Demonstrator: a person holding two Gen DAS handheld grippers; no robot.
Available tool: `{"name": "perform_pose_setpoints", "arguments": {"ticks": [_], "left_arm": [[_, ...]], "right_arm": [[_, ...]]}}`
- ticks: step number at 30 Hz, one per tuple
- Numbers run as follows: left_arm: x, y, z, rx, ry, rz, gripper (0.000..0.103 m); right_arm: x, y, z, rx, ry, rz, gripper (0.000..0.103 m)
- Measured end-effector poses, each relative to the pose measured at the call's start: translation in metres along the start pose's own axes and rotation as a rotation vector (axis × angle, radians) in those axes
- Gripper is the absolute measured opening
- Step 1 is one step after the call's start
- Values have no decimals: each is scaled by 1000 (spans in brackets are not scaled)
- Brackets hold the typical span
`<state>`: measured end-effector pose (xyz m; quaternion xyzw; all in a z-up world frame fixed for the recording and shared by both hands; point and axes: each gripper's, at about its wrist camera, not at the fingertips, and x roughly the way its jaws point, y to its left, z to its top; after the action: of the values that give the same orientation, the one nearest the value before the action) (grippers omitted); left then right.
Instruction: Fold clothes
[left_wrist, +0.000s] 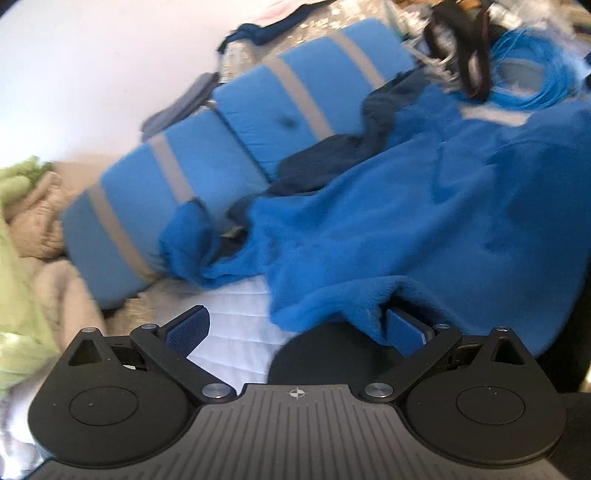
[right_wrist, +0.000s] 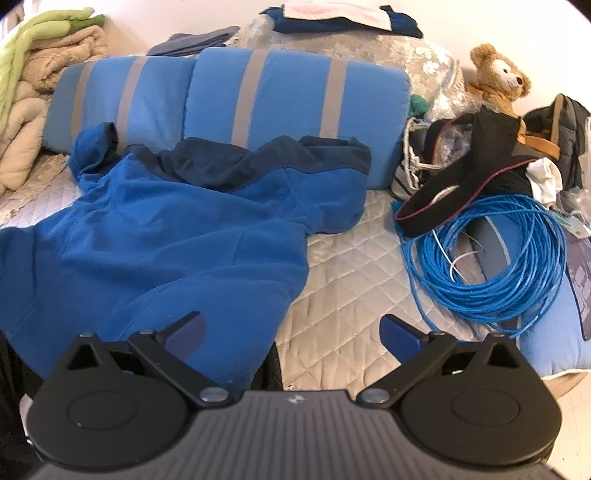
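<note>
on the quilted bed (right_wrist: 343, 258), the blue fleece (right_wrist: 177, 229) lies spread and rumpled, its top against the striped bolsters (right_wrist: 229, 96). your left claw (left_wrist: 295, 328) stands apart, one finger tucked under the hem; your right claw (right_wrist: 291, 332) is apart too — empty, at the near edge. you're at the opening grasp, i'd judge: pinch that hem, then fold.

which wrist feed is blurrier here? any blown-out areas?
Left wrist view: clear motion blur, with the striped cushions and blue fleece smeared and the wall upper left washed out to near white. Right wrist view: much sharper, with crisp strands in the blue cable coil and a readable teddy bear. Both show fisheye bending and dark corners.
</note>
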<state>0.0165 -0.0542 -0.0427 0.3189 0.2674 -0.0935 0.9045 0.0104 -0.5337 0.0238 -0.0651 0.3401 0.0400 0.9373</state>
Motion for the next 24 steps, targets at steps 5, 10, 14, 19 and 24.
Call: {"name": "perform_pose_setpoints", "arguments": {"ticks": [5,10,14,19,24], "left_arm": [[15,-7,5,11,13,3,103],[19,-14,10,43,4,59,103],[23,-11,12,17,9,43,102],[23,-9,14,1,10,41,102],[22,-7,14,-32,2,43,102]], "right_arm": [[-7,2,-7,-35,-19,29,103],[-14,1,-20,-95,-36,55,103],[-16,6,-34,-164,-36,61,103],[-11,11,-45,-183,-30,45,103],[-1,12,-46,-112,-83,-1,103]]}}
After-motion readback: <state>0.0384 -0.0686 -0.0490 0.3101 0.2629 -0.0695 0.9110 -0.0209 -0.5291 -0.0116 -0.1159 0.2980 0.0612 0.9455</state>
